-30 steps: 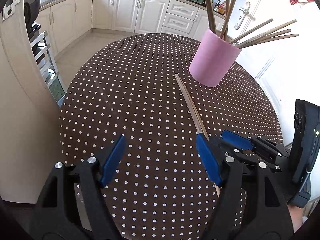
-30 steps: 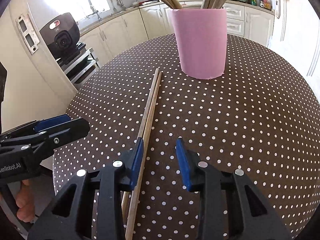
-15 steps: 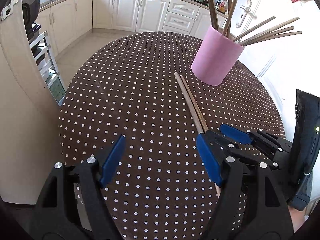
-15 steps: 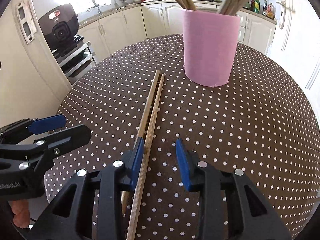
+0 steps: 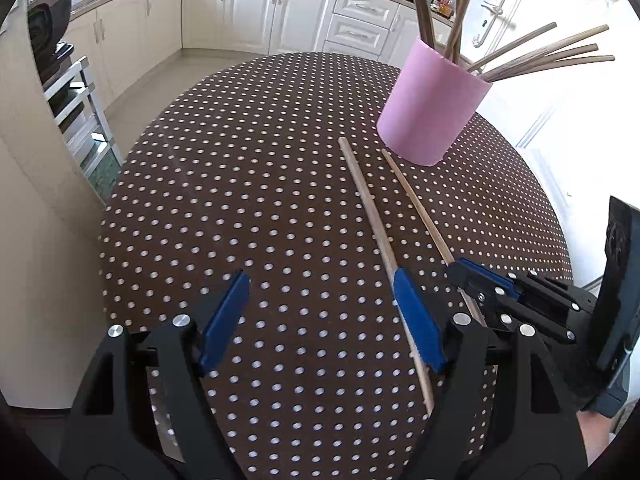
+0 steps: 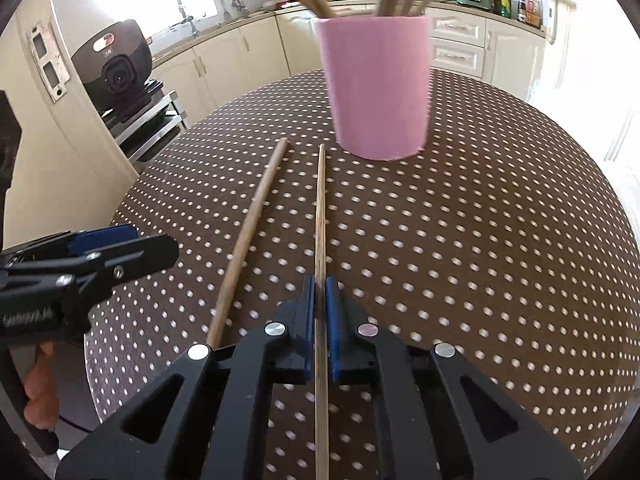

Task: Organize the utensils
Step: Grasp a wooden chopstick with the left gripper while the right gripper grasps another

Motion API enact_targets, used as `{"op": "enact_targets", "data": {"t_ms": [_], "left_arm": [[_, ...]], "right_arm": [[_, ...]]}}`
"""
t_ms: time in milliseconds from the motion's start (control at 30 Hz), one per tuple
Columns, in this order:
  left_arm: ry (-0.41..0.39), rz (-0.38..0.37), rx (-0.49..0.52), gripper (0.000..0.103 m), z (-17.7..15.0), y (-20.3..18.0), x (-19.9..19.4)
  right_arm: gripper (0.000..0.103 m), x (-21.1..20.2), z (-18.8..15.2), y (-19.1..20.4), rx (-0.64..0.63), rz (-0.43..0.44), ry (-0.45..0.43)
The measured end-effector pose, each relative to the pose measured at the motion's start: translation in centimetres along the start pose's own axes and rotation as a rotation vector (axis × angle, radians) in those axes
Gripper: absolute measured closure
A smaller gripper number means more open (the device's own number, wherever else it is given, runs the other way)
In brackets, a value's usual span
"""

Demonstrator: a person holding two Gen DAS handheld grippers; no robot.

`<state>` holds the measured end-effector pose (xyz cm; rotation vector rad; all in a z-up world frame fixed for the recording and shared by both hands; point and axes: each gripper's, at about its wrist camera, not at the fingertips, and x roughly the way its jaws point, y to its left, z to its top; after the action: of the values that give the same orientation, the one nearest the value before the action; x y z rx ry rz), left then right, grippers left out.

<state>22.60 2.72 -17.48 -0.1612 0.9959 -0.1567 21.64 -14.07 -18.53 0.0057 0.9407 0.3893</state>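
Note:
Two wooden chopsticks lie on the brown dotted tablecloth (image 5: 240,160) in front of a pink cup (image 5: 432,112) (image 6: 376,84) that holds several more sticks. My right gripper (image 6: 320,284) (image 5: 460,270) is shut on the near end of the right-hand chopstick (image 6: 320,208) (image 5: 416,200), which runs straight out between its blue pads toward the cup. The other chopstick (image 6: 248,236) (image 5: 368,208) lies free to its left, angled away. My left gripper (image 5: 320,280) (image 6: 132,246) hovers open over the table, its right finger above the free chopstick's near part, nothing between its pads.
The table's rounded edge drops off at the left and right. Cream kitchen cabinets (image 5: 256,4) line the back wall. A black appliance (image 6: 116,64) sits on a metal rack left of the table. A white door (image 5: 504,8) stands at the right.
The right gripper's jaws have closed on one chopstick. The pair, which lay side by side, has spread apart. The left gripper has stayed put and open.

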Motion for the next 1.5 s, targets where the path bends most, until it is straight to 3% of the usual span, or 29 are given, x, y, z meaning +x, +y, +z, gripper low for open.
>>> {"op": "enact_targets", "data": {"t_ms": [300,467,533,667,733,900,1200,1367,1500], "left_arm": [[0.036,-0.006,0.022,0.029,2.8,-2.5,2.7],[0.065,0.048,0.051,0.031,4.1,-3.8,4.8],[0.078,0.058,0.061,0.042,4.5,-4.3,5.4],[0.076,0.107,0.089,0.054,5.5,-5.2,6.6],[0.066,0.137,0.105,0.071,5.7,-5.3,6.9],[0.067,0.124,0.157,0.088,6.0,-5.0,6.9],[0.095,0.083,0.240,0.094,3.6,-3.9,4.4],[0.093,0.073,0.237,0.094,3.4,-3.6,4.1],[0.084,0.065,0.224,0.095,3.3,-3.4,4.0]], "right_arm": [[0.097,-1.3,-1.0,-2.2,0.060,0.029,-0.026],[0.095,-1.4,-0.7,-3.5,0.090,0.059,-0.038],[0.095,-1.4,-0.6,-3.7,0.093,0.060,-0.042],[0.094,-1.2,-0.1,-4.0,0.098,0.070,-0.040],[0.094,-1.0,0.3,-3.9,0.095,0.072,-0.040],[0.089,0.0,2.0,-3.6,0.080,0.064,-0.031],[0.086,2.6,4.7,-1.6,0.008,0.042,0.023],[0.087,3.6,5.6,-0.6,-0.040,0.006,0.055],[0.097,4.1,5.9,0.3,-0.084,-0.037,0.060]]}}
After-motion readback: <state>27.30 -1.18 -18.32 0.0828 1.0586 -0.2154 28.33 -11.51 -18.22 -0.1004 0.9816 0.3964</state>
